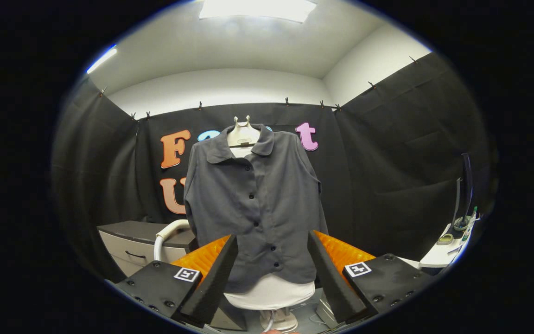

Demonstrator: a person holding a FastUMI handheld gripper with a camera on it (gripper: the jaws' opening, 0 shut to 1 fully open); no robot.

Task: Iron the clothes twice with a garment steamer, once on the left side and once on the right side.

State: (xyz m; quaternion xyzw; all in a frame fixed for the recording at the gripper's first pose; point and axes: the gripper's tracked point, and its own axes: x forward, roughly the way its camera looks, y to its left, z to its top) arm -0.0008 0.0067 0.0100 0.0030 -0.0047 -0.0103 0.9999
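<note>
Gripper view: the gripper (271,260) has its fingers spread wide with nothing between them, so the steaming looks not yet begun; fetching the steamer seems the step in hand. The grey button shirt (253,208) hangs on a mannequin torso (243,134) straight ahead, beyond the fingers. A pale hose (165,236) curves up left of the shirt, beside a drawer cabinet (132,248), and may belong to the steamer. A white table (438,255) with small items stands well apart, right.
</note>
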